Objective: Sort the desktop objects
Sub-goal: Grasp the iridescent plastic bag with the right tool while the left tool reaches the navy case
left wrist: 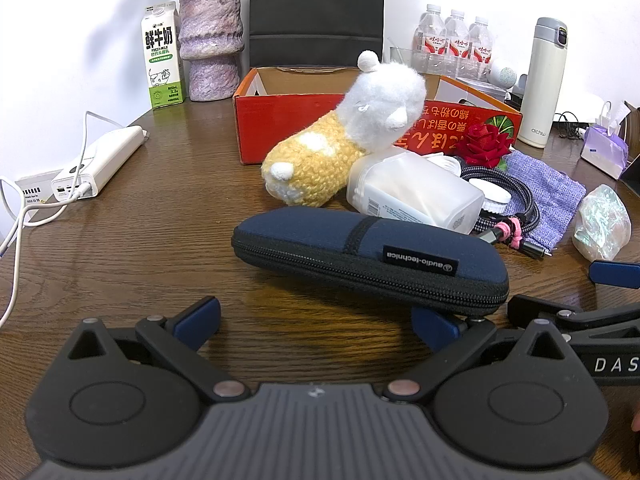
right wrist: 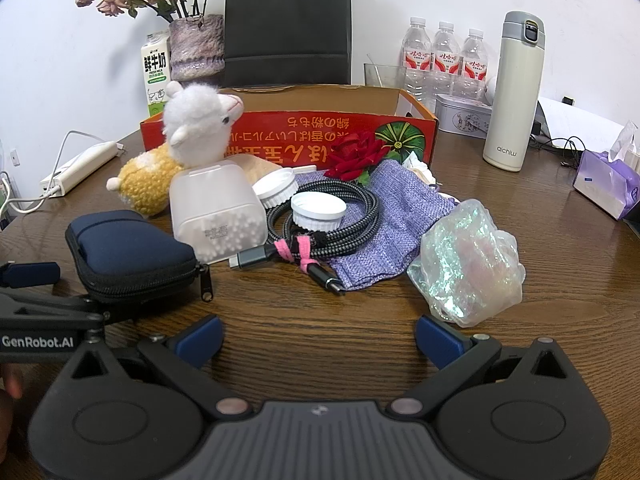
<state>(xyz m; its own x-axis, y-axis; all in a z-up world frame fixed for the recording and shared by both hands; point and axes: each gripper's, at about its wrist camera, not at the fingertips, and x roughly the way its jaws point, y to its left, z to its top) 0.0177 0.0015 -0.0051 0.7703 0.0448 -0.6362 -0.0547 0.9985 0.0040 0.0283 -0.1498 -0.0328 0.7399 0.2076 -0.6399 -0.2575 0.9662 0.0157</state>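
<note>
A navy zip case (left wrist: 368,258) lies just beyond my open left gripper (left wrist: 316,326); its near right end is close over the right pad (left wrist: 434,330), and nothing sits between the pads. Behind it are an alpaca plush (left wrist: 344,132), a frosted white box (left wrist: 412,192) and an open red carton (left wrist: 276,120). My right gripper (right wrist: 319,338) is open over bare table. Ahead of it lie a braided cable (right wrist: 360,216), two white lids (right wrist: 318,210), a purple pouch (right wrist: 400,212), an iridescent bag (right wrist: 468,260) and a red rose (right wrist: 356,152). The case (right wrist: 128,252) is to its left.
On the round wooden table (right wrist: 320,300), at the back, stand a milk carton (left wrist: 162,60), a vase (left wrist: 210,44), a black bag (right wrist: 286,24), water bottles (right wrist: 444,56) and a thermos (right wrist: 514,92). A power bank (left wrist: 100,164) with cables lies left, a tissue pack (right wrist: 604,184) right.
</note>
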